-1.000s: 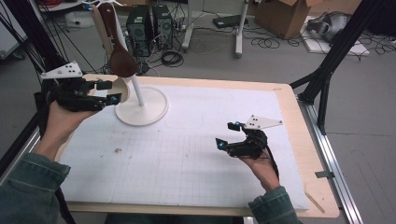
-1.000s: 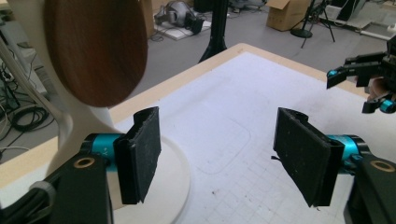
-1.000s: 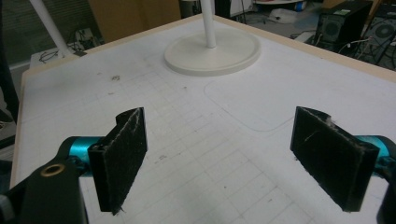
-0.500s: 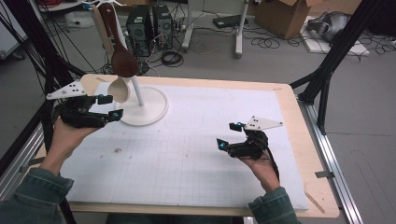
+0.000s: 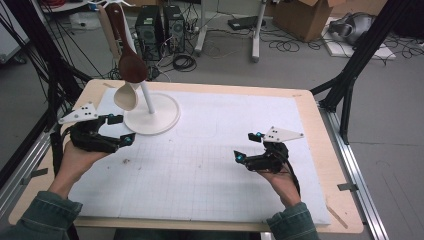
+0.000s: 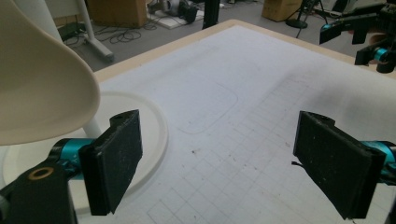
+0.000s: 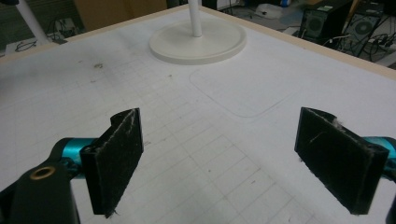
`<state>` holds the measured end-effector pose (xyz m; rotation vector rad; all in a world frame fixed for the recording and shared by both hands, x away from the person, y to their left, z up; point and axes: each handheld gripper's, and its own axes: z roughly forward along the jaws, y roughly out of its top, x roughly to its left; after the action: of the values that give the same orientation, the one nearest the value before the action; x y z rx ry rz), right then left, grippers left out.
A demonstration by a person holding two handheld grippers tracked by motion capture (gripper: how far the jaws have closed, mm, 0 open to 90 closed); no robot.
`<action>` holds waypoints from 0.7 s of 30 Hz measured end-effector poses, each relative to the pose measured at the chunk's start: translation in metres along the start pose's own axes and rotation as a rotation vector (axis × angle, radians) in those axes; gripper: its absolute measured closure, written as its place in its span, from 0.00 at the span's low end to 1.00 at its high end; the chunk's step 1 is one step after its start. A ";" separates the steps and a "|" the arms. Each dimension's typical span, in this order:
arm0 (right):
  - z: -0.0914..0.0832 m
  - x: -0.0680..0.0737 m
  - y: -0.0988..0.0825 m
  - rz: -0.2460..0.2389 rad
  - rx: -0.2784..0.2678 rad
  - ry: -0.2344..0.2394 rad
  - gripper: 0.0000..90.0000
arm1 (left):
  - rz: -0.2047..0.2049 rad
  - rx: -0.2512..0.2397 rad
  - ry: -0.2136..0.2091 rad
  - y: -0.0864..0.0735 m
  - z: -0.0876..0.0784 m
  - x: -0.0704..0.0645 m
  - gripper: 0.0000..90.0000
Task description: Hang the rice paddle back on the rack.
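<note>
From above, my left gripper [image 5: 119, 129] sits just beside the white stand's round base [image 5: 159, 122]; a pale spoon [image 5: 125, 96] and a brown spoon [image 5: 131, 65] hang from the stand. My right gripper [image 5: 248, 147] rests well apart.

Along my left gripper, the jaws have just been opening with nothing between them, and the pale spoon's bowl [image 6: 42, 84] looms close.

My right gripper's view shows spread jaws above the gridded mat [image 7: 196, 140].

Cables and boxes litter the grey floor.
</note>
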<state>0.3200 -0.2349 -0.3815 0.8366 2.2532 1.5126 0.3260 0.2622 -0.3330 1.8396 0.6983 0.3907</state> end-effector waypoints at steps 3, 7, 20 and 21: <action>-0.002 -0.001 -0.002 0.007 -0.004 -0.007 0.15 | -0.002 -0.003 0.001 -0.006 0.001 -0.003 0.14; -0.006 -0.002 -0.007 0.028 -0.006 -0.007 0.13 | -0.005 0.001 0.004 -0.016 0.004 -0.007 0.12; -0.017 -0.005 -0.022 0.057 -0.005 -0.027 0.10 | 0.005 0.041 0.027 -0.044 0.012 -0.021 0.07; -0.017 -0.006 -0.023 0.060 -0.003 -0.028 0.10 | 0.004 0.043 0.027 -0.046 0.012 -0.021 0.07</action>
<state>0.3083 -0.2576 -0.3956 0.9264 2.2237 1.5204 0.3037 0.2511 -0.3791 1.8794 0.7265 0.4070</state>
